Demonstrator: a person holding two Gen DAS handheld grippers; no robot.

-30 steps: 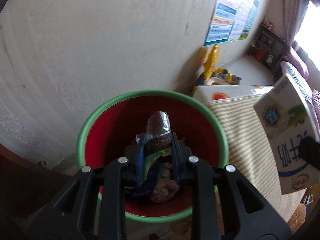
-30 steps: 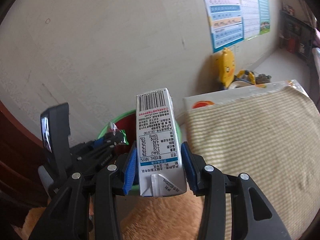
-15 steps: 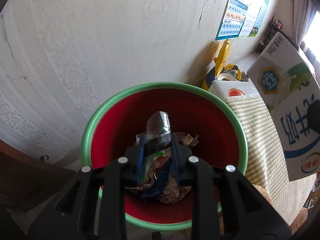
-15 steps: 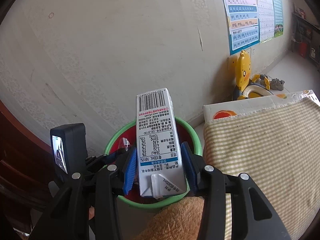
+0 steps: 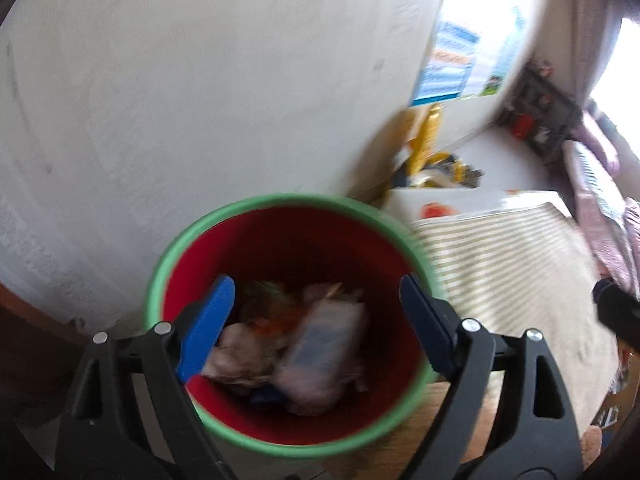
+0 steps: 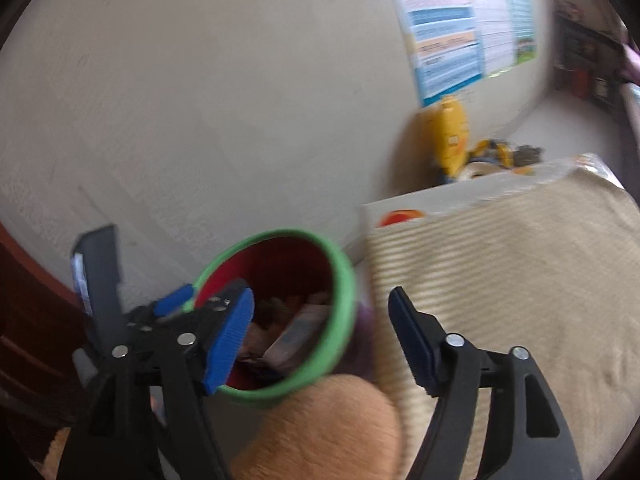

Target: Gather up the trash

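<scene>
A red bin with a green rim (image 5: pixel 192 236) stands by the wall and holds crumpled trash. A milk carton (image 5: pixel 320 356) lies blurred on top of the trash inside it; the carton also shows in the right wrist view (image 6: pixel 296 334). My left gripper (image 5: pixel 316 320) is open and empty right above the bin's mouth. My right gripper (image 6: pixel 320 328) is open and empty beside the bin (image 6: pixel 340 280), near its right rim. The left gripper's fingers (image 6: pixel 172 306) show at the bin's left rim in the right wrist view.
A striped beige cushion (image 6: pixel 500 272) lies right of the bin, over a white box (image 5: pixel 460 204). A yellow toy (image 6: pixel 452 136) stands by the wall under posters (image 6: pixel 448 52). A tan furry object (image 6: pixel 320 428) is below the bin. Dark wood furniture (image 6: pixel 24 320) is at left.
Both grippers have opened. The wrapper left my left gripper and the milk carton left my right gripper; both are now in the bin. Both views are motion-blurred.
</scene>
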